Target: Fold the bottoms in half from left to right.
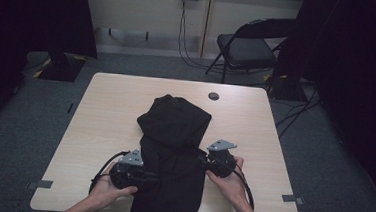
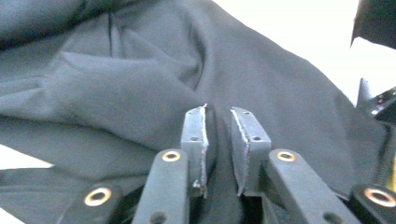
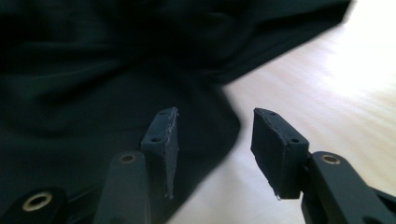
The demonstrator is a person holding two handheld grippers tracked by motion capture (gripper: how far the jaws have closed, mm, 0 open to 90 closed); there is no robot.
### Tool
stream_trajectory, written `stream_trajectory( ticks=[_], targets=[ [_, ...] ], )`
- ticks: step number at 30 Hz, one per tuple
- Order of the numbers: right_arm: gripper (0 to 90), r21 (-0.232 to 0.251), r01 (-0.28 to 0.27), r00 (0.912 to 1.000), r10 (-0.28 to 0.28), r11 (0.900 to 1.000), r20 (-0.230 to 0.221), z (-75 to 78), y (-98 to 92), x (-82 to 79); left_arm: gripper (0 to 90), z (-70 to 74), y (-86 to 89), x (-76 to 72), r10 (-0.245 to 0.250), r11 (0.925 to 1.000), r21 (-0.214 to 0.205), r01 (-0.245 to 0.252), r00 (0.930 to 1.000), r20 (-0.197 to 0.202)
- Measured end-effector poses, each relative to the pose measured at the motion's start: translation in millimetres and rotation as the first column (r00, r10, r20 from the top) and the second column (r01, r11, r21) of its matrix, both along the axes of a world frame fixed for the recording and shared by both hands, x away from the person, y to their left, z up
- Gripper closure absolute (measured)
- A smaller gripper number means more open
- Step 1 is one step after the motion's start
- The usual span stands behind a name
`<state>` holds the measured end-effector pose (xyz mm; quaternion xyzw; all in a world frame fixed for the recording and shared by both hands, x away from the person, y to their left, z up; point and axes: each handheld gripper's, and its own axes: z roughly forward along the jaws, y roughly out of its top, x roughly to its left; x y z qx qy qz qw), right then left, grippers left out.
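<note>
A black garment [image 1: 174, 130] lies crumpled down the middle of the light wooden table [image 1: 105, 115], its lower end hanging over the near edge. My left gripper [image 1: 151, 177] sits at the garment's left side. In the left gripper view its jaws [image 2: 219, 116] stand a narrow gap apart, and a fold of the dark cloth [image 2: 116, 84] fills that gap. My right gripper [image 1: 201, 161] is at the garment's right edge. Its jaws [image 3: 217, 119] stand wide apart over the hem of the cloth [image 3: 93, 70] and bare tabletop [image 3: 327, 79], pressing on nothing.
A round cable hole [image 1: 214, 96] sits in the table's far edge. Behind the table stand a black folding chair [image 1: 247, 47] and cables [image 1: 182, 45] hanging from a wall socket. Dark curtains flank both sides. Tape marks [image 1: 44, 183] sit at the near corners.
</note>
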<state>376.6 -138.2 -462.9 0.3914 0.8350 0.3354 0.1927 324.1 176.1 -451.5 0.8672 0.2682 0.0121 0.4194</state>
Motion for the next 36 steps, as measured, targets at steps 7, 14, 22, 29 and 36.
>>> stream_trajectory(
  ticks=[7, 14, 22, 29, 36],
  targets=[
    [50.2, 0.033, -0.073, 0.9973, 0.073, 0.9968, -0.006, 5.0, 10.3, -25.4, 36.0, -12.9, 10.6, -9.2, 0.019, 0.9952, 0.097, -0.016, 0.9993, -0.032],
    [49.4, 0.031, -0.088, 0.9956, 0.089, 0.9957, -0.031, -3.0, 12.6, -25.9, 86.2, -14.4, -4.3, -8.5, -0.055, 0.9790, 0.198, 0.046, 0.9977, 0.040],
    [49.3, 0.051, -0.074, 0.9968, 0.076, 0.9959, -0.024, 1.1, 7.8, -23.8, 87.7, 60.9, -4.2, 0.3, -0.012, 0.9970, -0.076, 0.018, 0.9972, 0.074],
    [48.6, 0.072, -0.067, 0.9976, 0.068, 0.9951, -0.011, 5.4, 9.7, -19.1, 79.5, 76.7, -39.3, 5.5, -0.053, 0.9654, -0.257, 0.047, 0.9985, -0.016],
    [48.2, 0.095, -0.027, 0.9996, 0.026, 0.9951, 0.013, 13.1, -7.2, -17.4, 58.3, 56.9, -38.5, 3.8, -0.064, 0.9845, -0.166, 0.057, 0.9974, -0.033]
  ],
)
